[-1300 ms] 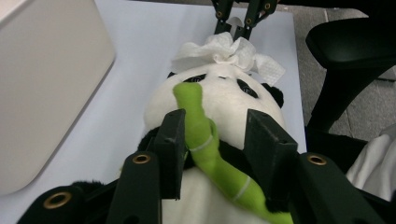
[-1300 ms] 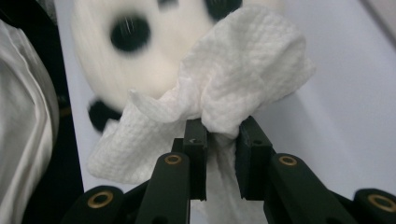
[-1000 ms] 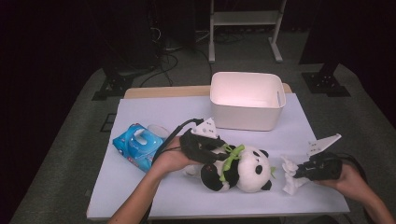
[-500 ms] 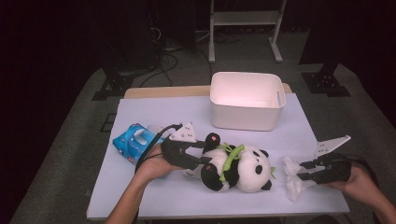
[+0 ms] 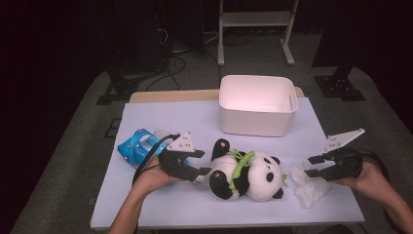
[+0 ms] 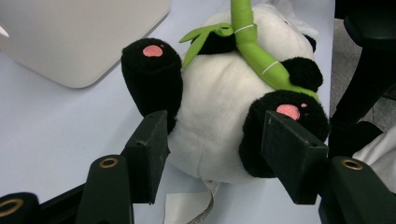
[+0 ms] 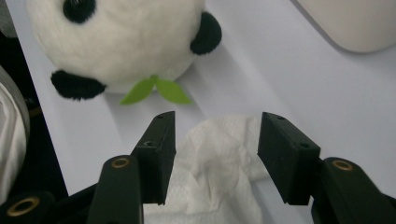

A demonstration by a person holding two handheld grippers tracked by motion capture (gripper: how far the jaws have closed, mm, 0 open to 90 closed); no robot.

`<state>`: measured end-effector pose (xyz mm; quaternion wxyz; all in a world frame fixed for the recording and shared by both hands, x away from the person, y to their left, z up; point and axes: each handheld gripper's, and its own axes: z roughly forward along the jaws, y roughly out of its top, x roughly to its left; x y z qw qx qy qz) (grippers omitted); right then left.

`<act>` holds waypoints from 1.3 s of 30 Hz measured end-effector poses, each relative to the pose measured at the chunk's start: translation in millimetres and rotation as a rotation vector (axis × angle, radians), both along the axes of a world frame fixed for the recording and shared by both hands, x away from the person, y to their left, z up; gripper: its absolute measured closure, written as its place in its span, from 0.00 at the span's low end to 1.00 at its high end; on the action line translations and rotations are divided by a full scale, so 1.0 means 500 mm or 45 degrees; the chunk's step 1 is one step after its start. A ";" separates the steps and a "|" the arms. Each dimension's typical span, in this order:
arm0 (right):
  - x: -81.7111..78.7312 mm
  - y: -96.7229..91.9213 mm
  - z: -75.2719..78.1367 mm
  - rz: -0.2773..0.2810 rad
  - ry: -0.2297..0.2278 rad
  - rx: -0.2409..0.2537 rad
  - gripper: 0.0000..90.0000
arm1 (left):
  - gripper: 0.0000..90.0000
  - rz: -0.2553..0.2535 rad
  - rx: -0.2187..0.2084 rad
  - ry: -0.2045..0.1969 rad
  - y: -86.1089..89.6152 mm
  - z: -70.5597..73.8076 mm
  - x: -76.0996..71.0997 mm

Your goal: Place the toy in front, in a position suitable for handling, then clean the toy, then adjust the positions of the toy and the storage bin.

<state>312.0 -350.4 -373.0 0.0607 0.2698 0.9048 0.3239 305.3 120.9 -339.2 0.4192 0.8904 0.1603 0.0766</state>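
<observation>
On the pale table (image 5: 160, 204), the left gripper (image 5: 200, 162) has just been opening, jaws apart around the lying black-and-white plush panda's (image 5: 246, 175) bottom. The right gripper (image 5: 316, 166), also just opening, hangs over the crumpled white tissue (image 5: 307, 187) without gripping it. The high view adds a white plastic bin (image 5: 257, 105) and a blue wipes pack (image 5: 139, 148).

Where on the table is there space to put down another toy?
The widest bare patch lies left of the bin, behind the wipes pack and panda. A thin strip runs along the near edge in front of the panda. From the wipes pack across the panda to the tissue, it is crowded.
</observation>
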 end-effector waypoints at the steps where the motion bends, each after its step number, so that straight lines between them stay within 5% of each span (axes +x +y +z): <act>1: 0.005 0.005 0.003 0.004 0.005 0.006 0.49 | 0.44 -0.001 -0.005 0.001 0.002 -0.003 0.000; 22: 0.118 0.119 0.084 0.140 -0.056 0.060 0.33 | 0.28 0.084 0.030 0.009 0.044 -0.039 -0.002; 29: 0.161 0.175 0.119 0.218 -0.080 0.025 0.32 | 0.23 0.112 0.021 -0.013 0.060 -0.033 -0.015; 39: 0.182 0.215 0.137 0.261 -0.088 -0.005 0.31 | 0.19 0.136 0.009 -0.026 0.075 -0.025 -0.029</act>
